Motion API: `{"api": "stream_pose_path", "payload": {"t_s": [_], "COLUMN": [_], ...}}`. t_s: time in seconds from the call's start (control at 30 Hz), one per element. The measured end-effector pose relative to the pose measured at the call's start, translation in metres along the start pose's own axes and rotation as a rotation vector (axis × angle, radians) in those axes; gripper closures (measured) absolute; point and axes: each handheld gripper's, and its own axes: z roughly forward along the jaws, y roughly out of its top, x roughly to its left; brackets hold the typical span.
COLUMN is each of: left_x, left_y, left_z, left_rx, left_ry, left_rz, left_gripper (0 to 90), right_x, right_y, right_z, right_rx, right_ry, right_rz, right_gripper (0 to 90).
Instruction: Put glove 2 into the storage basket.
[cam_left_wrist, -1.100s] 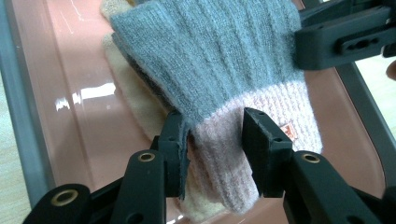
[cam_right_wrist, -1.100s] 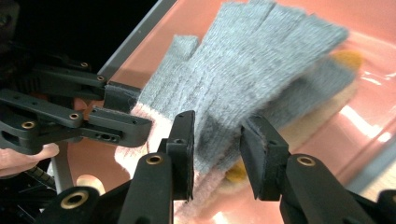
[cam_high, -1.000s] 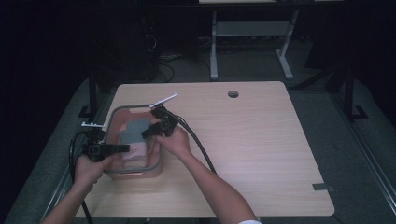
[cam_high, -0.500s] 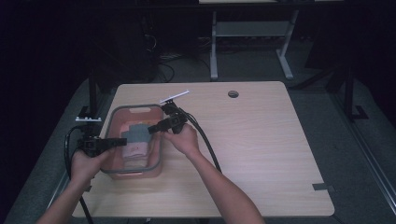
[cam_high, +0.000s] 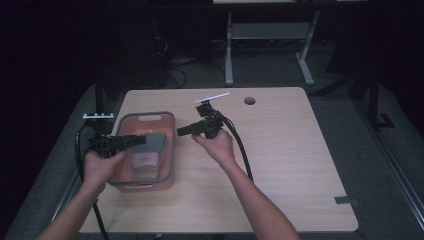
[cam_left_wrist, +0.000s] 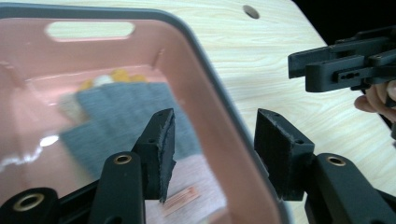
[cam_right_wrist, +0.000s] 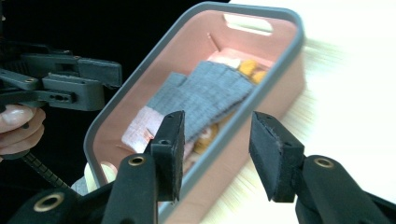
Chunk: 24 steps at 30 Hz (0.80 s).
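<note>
Pink bin (cam_high: 170, 150) sits between left claw (cam_high: 140, 140) and right claw (cam_high: 184, 131).

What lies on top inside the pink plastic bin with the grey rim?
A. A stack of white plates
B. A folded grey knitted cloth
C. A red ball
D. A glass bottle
B: in the right gripper view, a folded grey knitted cloth lies over other soft items inside the pink plastic bin.
</note>
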Motion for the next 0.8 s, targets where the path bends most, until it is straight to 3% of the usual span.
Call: {"api": "stream_pose_path", "payload": {"t_s": [0.4,0.57,0.8], "left_x": [-0.023,-0.032,-0.047], "left_y": [0.006,0.006,0.007], "left_z": [0.016,0.022,0.033], "left_rx": [-0.005,-0.011,-0.003], "left_ry": [-0.053,-0.087,-0.118], "left_rz": [0.034,0.029,0.052], "left_gripper": [40.9,37.8,35.0], "right_x": [-0.022,-0.028,-0.037], "right_y": [-0.008,-0.012,-0.017], "right_z": [-0.037,-0.047,-0.059], "right_rx": [-0.061,-0.076,-0.087], "right_ry": [-0.023,-0.033,-0.030], "right_rz": [0.050,0.056,0.072], "right_gripper": [50.4,47.9,44.4]}}
